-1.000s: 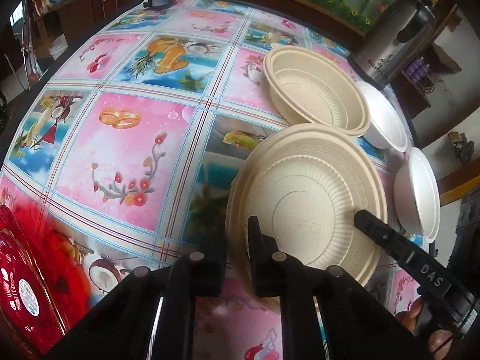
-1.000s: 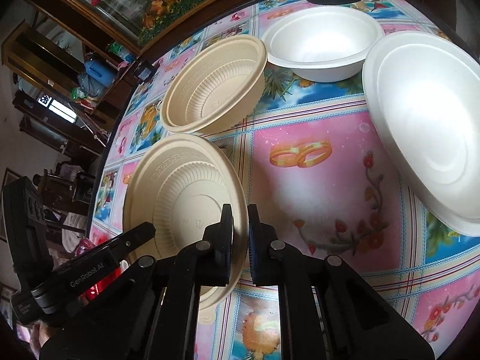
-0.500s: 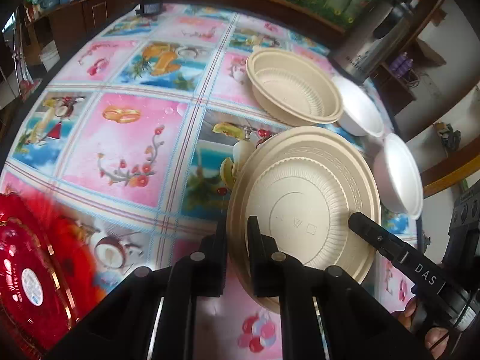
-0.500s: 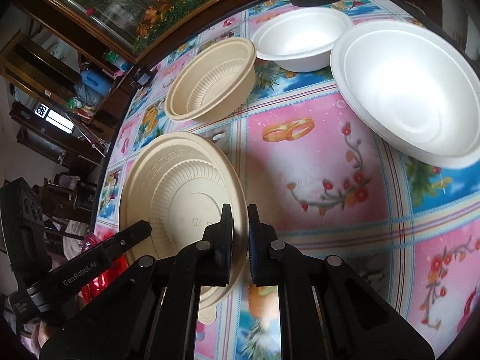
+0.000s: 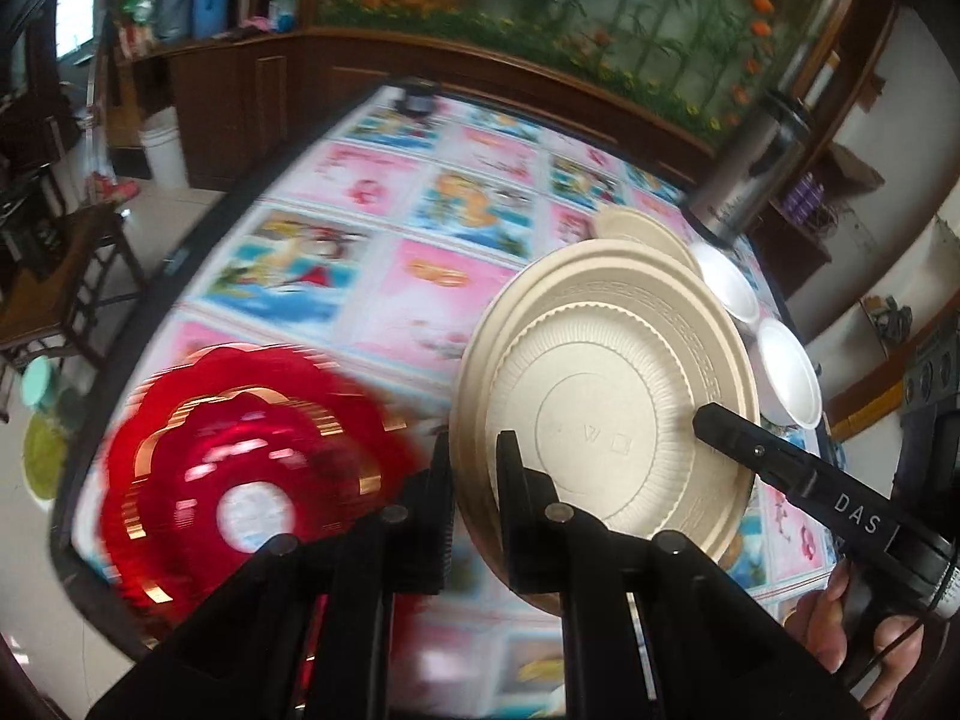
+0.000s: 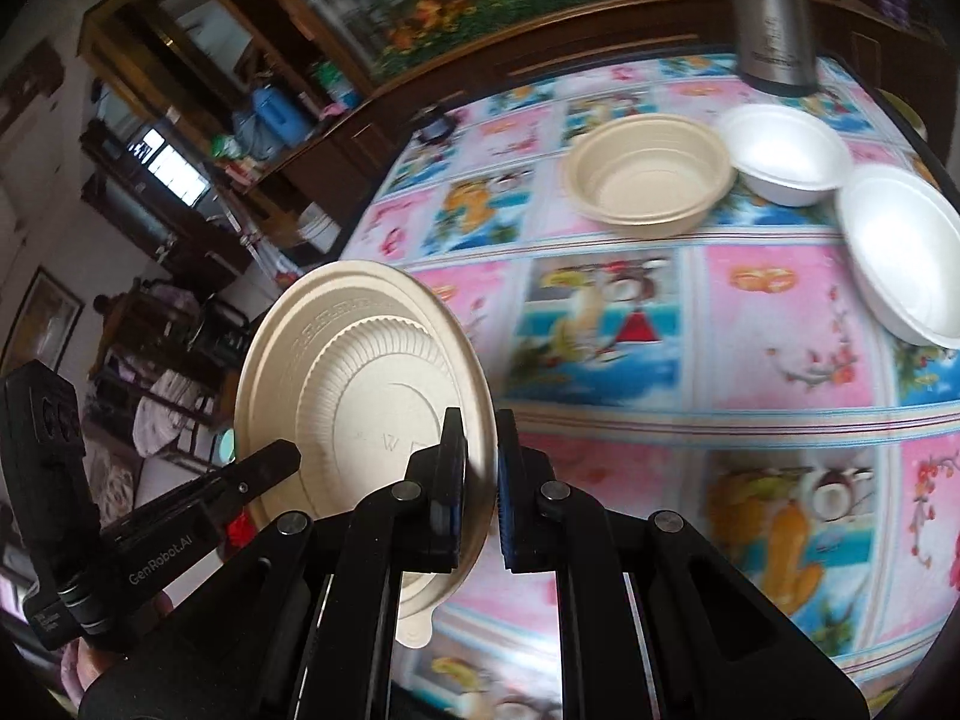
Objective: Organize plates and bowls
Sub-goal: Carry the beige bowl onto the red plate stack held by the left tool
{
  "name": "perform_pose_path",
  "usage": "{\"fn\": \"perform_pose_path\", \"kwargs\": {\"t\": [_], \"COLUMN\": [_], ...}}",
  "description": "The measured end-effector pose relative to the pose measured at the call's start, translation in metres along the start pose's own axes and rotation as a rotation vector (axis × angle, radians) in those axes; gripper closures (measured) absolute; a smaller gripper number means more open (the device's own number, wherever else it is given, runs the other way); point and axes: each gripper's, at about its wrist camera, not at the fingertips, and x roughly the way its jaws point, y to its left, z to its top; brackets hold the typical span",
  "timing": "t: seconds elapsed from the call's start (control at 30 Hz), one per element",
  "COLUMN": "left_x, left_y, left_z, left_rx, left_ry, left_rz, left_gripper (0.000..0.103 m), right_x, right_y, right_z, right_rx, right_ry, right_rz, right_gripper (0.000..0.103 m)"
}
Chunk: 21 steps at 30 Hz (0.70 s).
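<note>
Dark wood cabinets w/ floral mural above, pale tiled floor, bright window.

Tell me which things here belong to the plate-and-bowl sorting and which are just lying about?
Job: beige plate clamped by left gripper and right gripper; beige bowl; two white bowls; red plate.
Lying about: steel kettle; tablecloth.

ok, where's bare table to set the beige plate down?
Free: the cloth between the held beige plate and the beige bowl. Crowded: the far right, where the beige bowl, two white bowls and the flask cluster; red plate fills the near-left corner.
</note>
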Motion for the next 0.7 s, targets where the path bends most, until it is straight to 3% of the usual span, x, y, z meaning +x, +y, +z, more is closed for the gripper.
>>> {"fn": "perform_pose_path", "kwargs": {"t": [0.33, 0.7], "left_x": [-0.018, 0.013], "left_y": [0.099, 0.156], "left_z": [-0.022, -0.037], "left_rx": [-0.113, -0.209], "left_ry": [0.011, 0.080], "left_rz": [0.088, 0.112], "left_gripper": [0.092, 0.092], "right_x": [0.072, 0.132], "right_y": [0.092, 0.113], "right_z": [-0.037, -0.059], "right_rx": [-0.127, -0.154], "right_ry": [0.119, 0.220], "right_rz": [0.011, -0.050], "right_gripper": [0.094, 0.094]}}
